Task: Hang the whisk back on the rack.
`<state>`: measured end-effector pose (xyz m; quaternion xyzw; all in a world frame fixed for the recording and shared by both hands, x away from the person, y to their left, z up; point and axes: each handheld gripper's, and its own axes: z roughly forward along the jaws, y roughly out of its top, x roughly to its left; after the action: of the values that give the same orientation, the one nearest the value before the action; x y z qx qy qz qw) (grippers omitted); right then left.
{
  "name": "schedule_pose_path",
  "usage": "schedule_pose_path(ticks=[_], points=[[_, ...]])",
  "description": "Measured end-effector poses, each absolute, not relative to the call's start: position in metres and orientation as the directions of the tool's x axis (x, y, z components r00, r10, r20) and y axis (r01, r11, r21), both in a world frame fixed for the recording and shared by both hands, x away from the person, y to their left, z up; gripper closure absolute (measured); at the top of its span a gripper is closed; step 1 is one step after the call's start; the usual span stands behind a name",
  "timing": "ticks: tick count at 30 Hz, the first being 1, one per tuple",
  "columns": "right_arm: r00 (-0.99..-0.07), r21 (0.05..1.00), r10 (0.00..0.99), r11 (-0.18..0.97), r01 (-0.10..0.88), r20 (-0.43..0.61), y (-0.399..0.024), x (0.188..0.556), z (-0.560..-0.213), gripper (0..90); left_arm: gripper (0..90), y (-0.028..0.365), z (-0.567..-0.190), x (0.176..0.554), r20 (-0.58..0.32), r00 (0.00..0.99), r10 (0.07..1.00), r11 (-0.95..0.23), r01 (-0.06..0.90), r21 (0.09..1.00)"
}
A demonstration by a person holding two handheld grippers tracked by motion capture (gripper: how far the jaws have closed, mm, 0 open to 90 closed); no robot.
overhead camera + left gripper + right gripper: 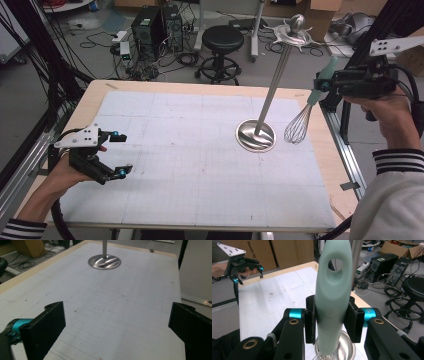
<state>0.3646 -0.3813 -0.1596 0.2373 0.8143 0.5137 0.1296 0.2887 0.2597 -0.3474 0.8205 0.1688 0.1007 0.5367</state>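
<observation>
Right tool (pixel 325 82) clamps mint-green-handled wire whisk (pixel 305 117) aloft beside tall steel stand (pixel 256 135); left tool (pixel 120 154) gapes wide over bench (pixel 200 90).

A lab — computer towers (pixel 159 26), floor cables (pixel 102 37), cardboard boxes (pixel 267 251).

A cardboard box (pixel 260 250) bears the partly cut-off words "Hands by".

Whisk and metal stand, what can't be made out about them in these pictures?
- Whisk wires: in the right gripper view, nearly all below the bottom edge, behind its handle.
- Stand top: cut off by the left gripper view's upper edge.
- Whether the wires clear the stand's base: high view can't settle it.
</observation>
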Motion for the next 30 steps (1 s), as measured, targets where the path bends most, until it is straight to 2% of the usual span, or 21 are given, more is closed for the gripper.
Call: schedule_pose_path(ticks=[12, 30], points=[[-0.86, 0.883, 0.51, 0.395, 0.253, 0.018, -0.386, 0.394, -0.142, 66.0, 1.7, 0.264, -0.345, 0.287, -0.015, 0.914, 0.406, -0.352, 0.172, 0.92], [-0.868, 0.871, 0.495, 0.418, 0.258, 0.02, -0.383, 0.413, -0.142, 66.0, 1.7, 0.273, -0.345, 0.287, -0.018, 0.902, 0.431, -0.343, 0.182, 0.921]])
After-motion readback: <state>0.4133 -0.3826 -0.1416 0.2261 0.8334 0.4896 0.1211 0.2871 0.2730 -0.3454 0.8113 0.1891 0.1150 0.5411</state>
